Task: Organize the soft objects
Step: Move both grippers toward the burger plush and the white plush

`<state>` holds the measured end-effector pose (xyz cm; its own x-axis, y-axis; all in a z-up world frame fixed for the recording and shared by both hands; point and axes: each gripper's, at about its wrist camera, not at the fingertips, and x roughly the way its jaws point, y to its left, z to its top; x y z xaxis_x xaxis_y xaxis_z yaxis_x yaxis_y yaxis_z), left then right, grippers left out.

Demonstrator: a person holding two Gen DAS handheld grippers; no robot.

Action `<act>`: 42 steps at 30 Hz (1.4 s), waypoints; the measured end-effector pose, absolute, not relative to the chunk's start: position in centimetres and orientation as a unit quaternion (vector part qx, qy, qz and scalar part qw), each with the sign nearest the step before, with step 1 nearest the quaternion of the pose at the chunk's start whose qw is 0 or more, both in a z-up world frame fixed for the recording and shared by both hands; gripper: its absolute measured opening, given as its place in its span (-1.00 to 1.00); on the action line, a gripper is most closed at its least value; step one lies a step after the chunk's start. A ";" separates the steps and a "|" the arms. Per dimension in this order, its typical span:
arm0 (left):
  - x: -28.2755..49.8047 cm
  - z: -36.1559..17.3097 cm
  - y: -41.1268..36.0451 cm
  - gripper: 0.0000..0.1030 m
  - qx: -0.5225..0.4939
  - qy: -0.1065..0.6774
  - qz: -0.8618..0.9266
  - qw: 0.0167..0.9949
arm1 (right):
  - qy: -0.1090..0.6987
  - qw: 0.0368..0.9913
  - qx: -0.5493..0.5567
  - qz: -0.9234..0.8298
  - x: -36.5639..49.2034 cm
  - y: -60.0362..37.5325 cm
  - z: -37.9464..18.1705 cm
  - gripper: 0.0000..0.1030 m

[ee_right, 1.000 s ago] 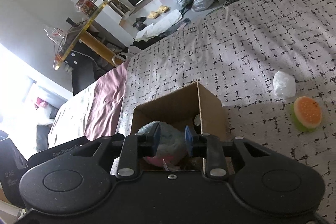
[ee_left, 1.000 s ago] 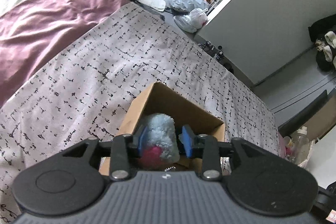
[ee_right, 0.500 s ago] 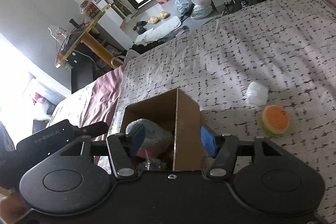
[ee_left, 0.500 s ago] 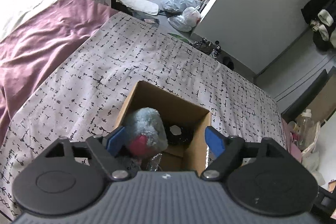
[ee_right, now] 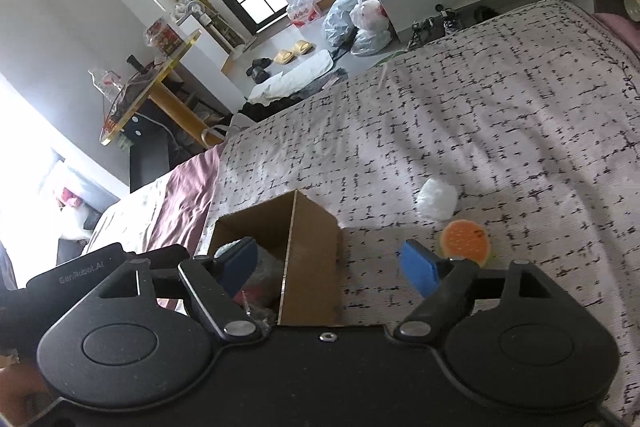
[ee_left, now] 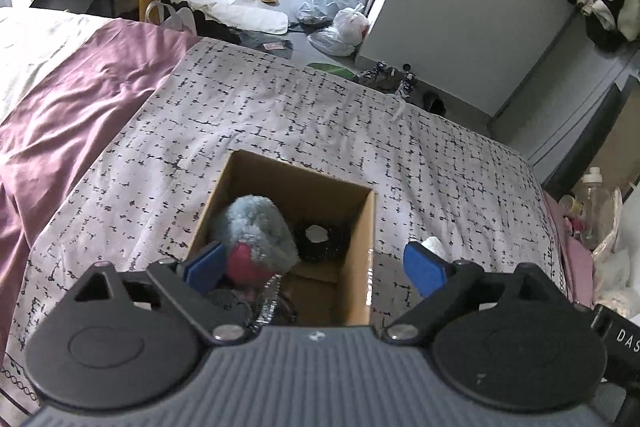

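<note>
Both tools are spreading apart over the cardboard box (ee_left: 362, 227) on the bed (ee_left: 280, 123), pinching nothing. The left tool (ee_left: 316, 263) hangs above the grey-and-pink plush (ee_left: 256, 231) lying inside the box. The right tool (ee_right: 328, 263) straddles the box wall; a white soft ball (ee_right: 437, 198) and an orange one (ee_right: 465, 242) lie at its two o'clock.

**Left gripper spread wide above the open box**

The left gripper (ee_left: 314, 265) is opening its jaws, gripping nothing. At frame centre, a cardboard box (ee_left: 360, 247) on the patterned bedspread (ee_left: 320, 115) holds a fuzzy blue-grey toy (ee_left: 256, 223) and 1 black ring (ee_left: 320, 239).
</note>
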<state>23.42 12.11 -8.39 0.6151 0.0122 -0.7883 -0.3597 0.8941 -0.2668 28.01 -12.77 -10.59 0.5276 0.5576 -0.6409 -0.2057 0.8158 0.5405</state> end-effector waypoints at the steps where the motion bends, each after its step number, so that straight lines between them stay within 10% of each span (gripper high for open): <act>1: 23.5 -8.3 11.8 0.89 -0.203 0.426 0.104 0.876 | 0.430 0.851 0.203 0.223 28.0 -13.1 -10.6 0.57; 42: 29.6 -10.6 0.3 0.93 -0.166 0.437 0.057 0.882 | 0.458 0.844 0.207 0.187 31.9 -20.0 -16.7 0.60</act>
<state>29.58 0.33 -10.60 0.6111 -0.0448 -0.7903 -0.2460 0.9382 -0.2434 31.88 -19.96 -16.74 0.5098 0.5063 -0.6955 -0.1260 0.8437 0.5219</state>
